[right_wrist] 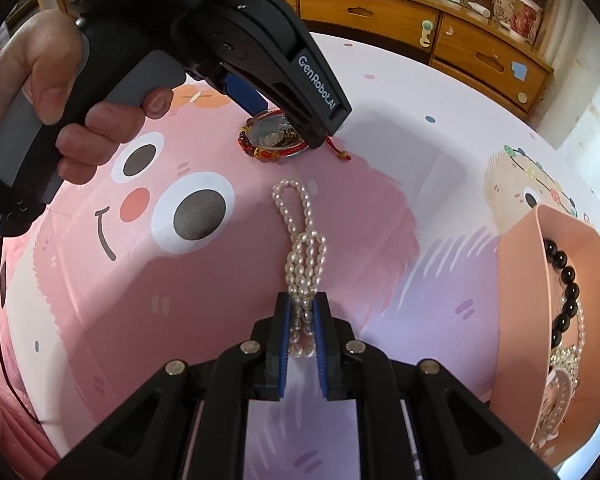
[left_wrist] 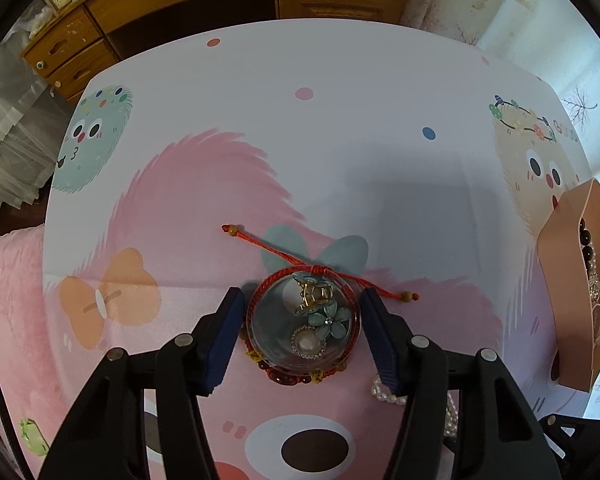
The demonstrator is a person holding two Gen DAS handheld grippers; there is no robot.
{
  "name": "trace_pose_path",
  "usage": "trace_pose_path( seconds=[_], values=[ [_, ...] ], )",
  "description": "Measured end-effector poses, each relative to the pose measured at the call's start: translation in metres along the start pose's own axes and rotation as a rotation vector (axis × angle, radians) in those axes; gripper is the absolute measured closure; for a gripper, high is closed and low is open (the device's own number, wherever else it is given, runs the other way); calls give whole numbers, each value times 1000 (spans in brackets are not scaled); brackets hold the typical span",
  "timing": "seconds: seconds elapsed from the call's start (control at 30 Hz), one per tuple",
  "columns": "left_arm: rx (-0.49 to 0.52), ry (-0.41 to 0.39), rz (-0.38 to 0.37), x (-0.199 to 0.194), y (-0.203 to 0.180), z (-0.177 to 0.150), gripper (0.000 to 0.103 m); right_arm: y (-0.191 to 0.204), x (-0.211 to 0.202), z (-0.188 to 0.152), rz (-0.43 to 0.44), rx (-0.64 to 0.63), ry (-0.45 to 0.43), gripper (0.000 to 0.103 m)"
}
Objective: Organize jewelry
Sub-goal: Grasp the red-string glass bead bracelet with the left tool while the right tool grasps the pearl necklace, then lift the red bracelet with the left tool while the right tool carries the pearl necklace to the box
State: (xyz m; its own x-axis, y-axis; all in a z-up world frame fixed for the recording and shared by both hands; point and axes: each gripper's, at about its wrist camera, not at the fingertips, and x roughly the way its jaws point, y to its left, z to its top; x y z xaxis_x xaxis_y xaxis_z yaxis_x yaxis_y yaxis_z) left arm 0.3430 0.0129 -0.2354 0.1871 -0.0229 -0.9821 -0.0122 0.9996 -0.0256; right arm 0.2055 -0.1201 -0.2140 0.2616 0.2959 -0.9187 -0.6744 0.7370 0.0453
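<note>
A small clear round case [left_wrist: 304, 322] holds earrings and lies on the table with a red cord bracelet [left_wrist: 260, 245] around and under it. My left gripper [left_wrist: 302, 316] is open, its fingers on either side of the case, apart from it. The left gripper [right_wrist: 284, 120] also shows in the right wrist view, over the case [right_wrist: 272, 134]. A white pearl necklace [right_wrist: 300, 248] lies stretched on the table. My right gripper [right_wrist: 302, 304] is shut on its near end. Pearls [left_wrist: 384, 394] also show in the left wrist view.
A pink box [right_wrist: 520, 280] stands at the right with a black bead bracelet [right_wrist: 564, 280] and other jewelry inside; it also shows in the left wrist view [left_wrist: 572, 280]. A cartoon-printed cloth [left_wrist: 340, 140] covers the table. Wooden drawers [right_wrist: 440, 28] stand behind.
</note>
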Motion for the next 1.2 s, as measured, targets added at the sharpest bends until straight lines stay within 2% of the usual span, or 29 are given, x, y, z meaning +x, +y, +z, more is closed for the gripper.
trace_pose_path(
  seconds=[0.33, 0.67, 0.73, 0.87, 1.0, 1.07, 1.2],
  values=[
    [55, -58, -16, -31, -2, -8, 46, 6, -18, -7, 18, 114, -23, 93],
    [109, -119, -36, -76, -2, -29, 46, 8, -42, -9, 76, 286, -124, 97],
    [116, -123, -38, -84, 4, -33, 46, 13, -40, -11, 13, 269, -143, 97],
    [127, -128, -37, -94, 15, -42, 46, 19, -31, -11, -47, 251, -157, 93],
    [121, -131, -37, -100, 26, -49, 46, 18, -14, -8, -105, 242, -105, 76],
    [114, -131, -37, -101, 33, -51, 46, 20, -7, -7, -146, 246, -78, 74],
    [100, -131, -39, -101, 43, -53, 46, 17, -1, -10, -170, 296, -49, 74]
  ],
)
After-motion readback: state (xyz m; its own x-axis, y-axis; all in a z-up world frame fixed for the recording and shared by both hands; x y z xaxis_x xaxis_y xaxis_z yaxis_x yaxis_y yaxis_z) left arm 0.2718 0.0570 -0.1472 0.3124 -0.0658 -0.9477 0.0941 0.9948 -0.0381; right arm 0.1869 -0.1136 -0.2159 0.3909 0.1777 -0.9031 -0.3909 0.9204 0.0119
